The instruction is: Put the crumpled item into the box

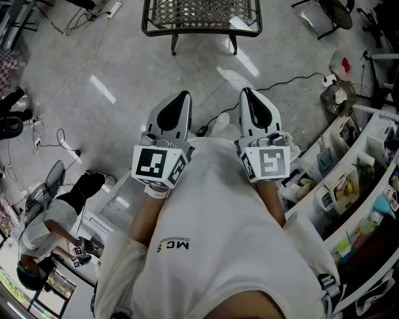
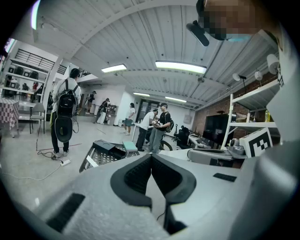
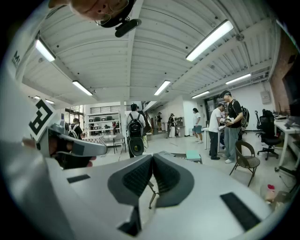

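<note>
I see no crumpled item in any view, and nothing I can tell as the box. Both grippers are held close to the person's chest over bare floor, pointing forward. My left gripper [image 1: 184, 95] is shut, its black pads pressed together with nothing between them [image 2: 151, 155]. The right gripper [image 1: 245, 91] is shut and empty as well [image 3: 152, 156]. Ahead of both stands a metal mesh table [image 1: 199, 15], which carries a dark flat thing [image 2: 108, 146] and a teal slab [image 2: 130, 146].
White shelves [image 1: 349, 180] packed with small items line the right side. Cables and a power strip [image 1: 62, 146] trail over the floor at left, where a person [image 1: 56, 218] sits low. Several people [image 3: 225, 126] and a folding chair [image 3: 246, 161] stand farther off.
</note>
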`<state>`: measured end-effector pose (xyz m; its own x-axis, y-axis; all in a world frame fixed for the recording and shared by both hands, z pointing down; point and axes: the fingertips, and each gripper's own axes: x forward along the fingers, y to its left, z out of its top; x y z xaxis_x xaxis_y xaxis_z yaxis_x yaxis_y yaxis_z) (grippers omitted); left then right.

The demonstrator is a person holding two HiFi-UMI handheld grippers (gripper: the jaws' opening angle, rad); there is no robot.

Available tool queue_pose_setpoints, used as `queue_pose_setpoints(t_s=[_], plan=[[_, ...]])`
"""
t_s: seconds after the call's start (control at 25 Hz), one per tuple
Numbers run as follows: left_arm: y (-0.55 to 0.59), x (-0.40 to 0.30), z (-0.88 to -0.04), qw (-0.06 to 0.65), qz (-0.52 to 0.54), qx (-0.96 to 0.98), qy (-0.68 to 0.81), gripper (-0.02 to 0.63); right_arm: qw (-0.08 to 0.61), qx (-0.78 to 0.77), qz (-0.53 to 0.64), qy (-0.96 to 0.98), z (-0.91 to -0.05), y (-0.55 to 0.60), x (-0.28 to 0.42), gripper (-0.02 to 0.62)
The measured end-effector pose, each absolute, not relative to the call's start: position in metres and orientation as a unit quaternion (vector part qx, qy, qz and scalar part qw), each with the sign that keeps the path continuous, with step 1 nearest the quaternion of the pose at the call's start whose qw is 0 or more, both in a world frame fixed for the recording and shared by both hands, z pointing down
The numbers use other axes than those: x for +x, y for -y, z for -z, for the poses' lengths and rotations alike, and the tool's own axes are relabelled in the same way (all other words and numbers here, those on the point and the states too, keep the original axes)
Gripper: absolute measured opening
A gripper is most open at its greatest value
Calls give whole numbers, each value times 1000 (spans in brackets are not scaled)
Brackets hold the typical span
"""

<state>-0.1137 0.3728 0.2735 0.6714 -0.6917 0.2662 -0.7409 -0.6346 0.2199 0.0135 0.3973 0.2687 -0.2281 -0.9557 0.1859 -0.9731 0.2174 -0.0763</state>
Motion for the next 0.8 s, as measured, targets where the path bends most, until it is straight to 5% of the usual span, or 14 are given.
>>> queue_pose_setpoints(t_s=[0.8], plan=[[-381,-62,-299,194,-103,875,430,25,17,573,-129,809,-288,-388,75,18]])
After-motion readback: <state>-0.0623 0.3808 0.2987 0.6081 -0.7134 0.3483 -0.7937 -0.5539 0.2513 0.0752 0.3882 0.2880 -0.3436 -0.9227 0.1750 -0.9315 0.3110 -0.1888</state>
